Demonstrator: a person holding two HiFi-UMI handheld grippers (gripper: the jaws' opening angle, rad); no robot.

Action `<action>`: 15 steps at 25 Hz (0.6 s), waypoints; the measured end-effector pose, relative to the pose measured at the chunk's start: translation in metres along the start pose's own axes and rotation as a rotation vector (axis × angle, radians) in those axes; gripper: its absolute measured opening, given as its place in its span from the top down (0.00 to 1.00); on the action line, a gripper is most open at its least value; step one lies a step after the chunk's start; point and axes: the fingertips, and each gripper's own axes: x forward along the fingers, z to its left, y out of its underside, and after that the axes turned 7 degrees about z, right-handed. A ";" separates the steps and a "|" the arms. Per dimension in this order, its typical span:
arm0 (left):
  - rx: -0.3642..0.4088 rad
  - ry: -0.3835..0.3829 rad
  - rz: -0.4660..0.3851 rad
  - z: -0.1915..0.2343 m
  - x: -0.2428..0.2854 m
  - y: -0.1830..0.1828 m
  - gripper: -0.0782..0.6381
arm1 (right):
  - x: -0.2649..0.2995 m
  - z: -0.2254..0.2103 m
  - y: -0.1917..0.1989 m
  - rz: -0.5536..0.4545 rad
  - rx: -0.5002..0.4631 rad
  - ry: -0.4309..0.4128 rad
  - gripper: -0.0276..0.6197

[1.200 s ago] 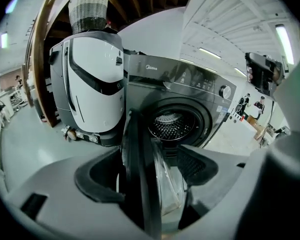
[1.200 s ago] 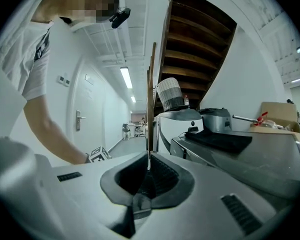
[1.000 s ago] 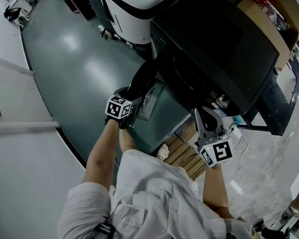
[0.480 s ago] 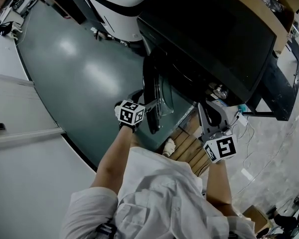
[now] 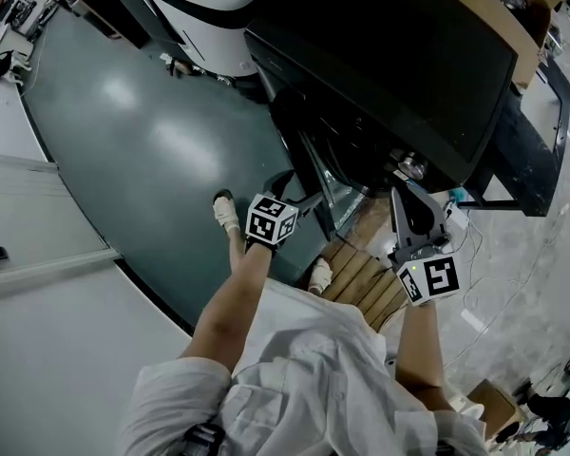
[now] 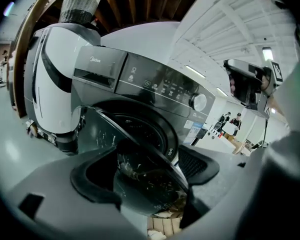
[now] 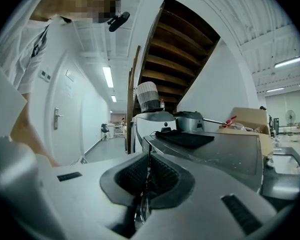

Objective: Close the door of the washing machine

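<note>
Washing-machine door (image 6: pixel 140 181) stood partly open between the wide jaws of your left gripper (image 5: pixel 302 201); your right gripper (image 7: pixel 147 179) was closed, empty.

We reach both bare forearms up from the body at 6 o'clock in the head view. Our left forearm (image 5: pixel 230 307) runs toward 1 o'clock, ending at the left gripper (image 5: pixel 309 200), which points toward 2 o'clock with its marker cube (image 5: pixel 272 219) facing up. In the left gripper view its jaws stand wide apart. Our right forearm (image 5: pixel 418 340) rises almost straight toward 12 o'clock. The right gripper (image 5: pixel 406 190) points the same way and sits well apart from the left one. In the right gripper view its pads (image 7: pixel 162 176) are pressed together.
</note>
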 end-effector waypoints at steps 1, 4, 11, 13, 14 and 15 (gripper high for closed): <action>0.001 0.001 -0.003 -0.003 0.004 -0.002 0.37 | -0.002 -0.002 0.001 0.002 0.001 0.006 0.91; 0.006 0.008 -0.003 -0.011 0.012 -0.005 0.36 | -0.007 -0.008 0.004 0.004 0.006 0.023 0.91; 0.063 0.061 0.013 -0.046 0.029 -0.001 0.36 | -0.017 -0.020 0.007 0.015 0.009 0.050 0.91; 0.072 0.065 0.003 -0.053 0.034 -0.001 0.36 | -0.020 -0.024 0.009 0.019 0.007 0.057 0.91; 0.073 0.065 -0.001 -0.055 0.037 -0.002 0.36 | -0.021 -0.026 0.010 0.020 0.006 0.060 0.91; 0.074 0.065 -0.004 -0.056 0.040 -0.003 0.36 | -0.022 -0.028 0.011 0.020 0.004 0.063 0.91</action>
